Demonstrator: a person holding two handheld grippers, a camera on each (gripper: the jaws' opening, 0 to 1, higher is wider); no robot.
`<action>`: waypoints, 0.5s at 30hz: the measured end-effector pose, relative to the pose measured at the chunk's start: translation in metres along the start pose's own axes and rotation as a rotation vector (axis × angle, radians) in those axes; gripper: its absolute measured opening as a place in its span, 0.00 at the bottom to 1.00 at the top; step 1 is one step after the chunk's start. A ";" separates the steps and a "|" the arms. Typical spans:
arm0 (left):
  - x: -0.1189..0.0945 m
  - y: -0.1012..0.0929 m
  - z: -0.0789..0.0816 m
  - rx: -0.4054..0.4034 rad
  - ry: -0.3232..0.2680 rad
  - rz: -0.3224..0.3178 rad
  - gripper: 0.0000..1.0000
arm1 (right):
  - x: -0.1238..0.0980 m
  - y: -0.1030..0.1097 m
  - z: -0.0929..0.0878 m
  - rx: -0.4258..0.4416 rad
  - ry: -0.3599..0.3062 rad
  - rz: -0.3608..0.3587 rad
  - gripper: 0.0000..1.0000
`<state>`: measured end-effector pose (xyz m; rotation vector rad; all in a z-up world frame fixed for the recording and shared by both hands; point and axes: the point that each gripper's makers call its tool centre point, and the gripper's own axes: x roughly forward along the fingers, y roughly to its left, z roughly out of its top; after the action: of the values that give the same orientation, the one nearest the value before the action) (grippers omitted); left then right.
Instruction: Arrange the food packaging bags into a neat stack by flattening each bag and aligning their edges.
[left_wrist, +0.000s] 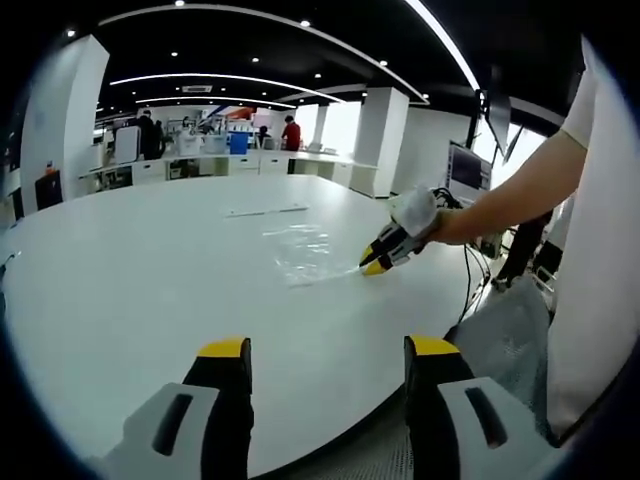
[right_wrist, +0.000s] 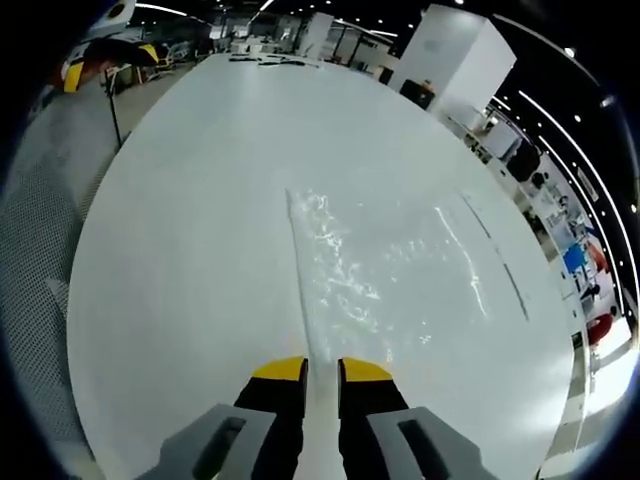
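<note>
A clear, crinkled food bag (left_wrist: 302, 254) lies flat on the white table (left_wrist: 130, 290). In the left gripper view my right gripper (left_wrist: 375, 263), held by a person's outstretched arm, has its yellow tips at the bag's near right edge. In the right gripper view the bag (right_wrist: 385, 275) spreads ahead, and its long left edge runs straight into the narrow gap of my right gripper (right_wrist: 322, 370), shut on it. My left gripper (left_wrist: 328, 350) hovers open over the table's near edge, well short of the bag, with nothing between its jaws.
A long thin flat strip (left_wrist: 266, 211) lies beyond the bag, and it is also seen as lines (right_wrist: 490, 255) to the bag's right. Grey floor (right_wrist: 50, 220) borders the round table. Desks, pillars and people stand in the far background.
</note>
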<state>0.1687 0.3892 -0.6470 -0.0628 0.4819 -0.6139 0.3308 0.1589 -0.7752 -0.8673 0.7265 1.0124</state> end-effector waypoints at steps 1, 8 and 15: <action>0.000 0.000 0.000 0.000 0.000 0.000 0.60 | 0.001 0.000 0.000 0.002 0.002 0.003 0.08; 0.000 0.000 0.000 -0.001 0.000 0.002 0.60 | 0.003 -0.001 0.000 -0.004 0.007 0.008 0.04; 0.000 0.002 -0.001 -0.003 0.001 0.003 0.60 | 0.004 0.000 0.001 0.009 0.013 0.031 0.00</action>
<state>0.1693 0.3911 -0.6487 -0.0652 0.4835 -0.6104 0.3323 0.1609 -0.7778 -0.8579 0.7565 1.0309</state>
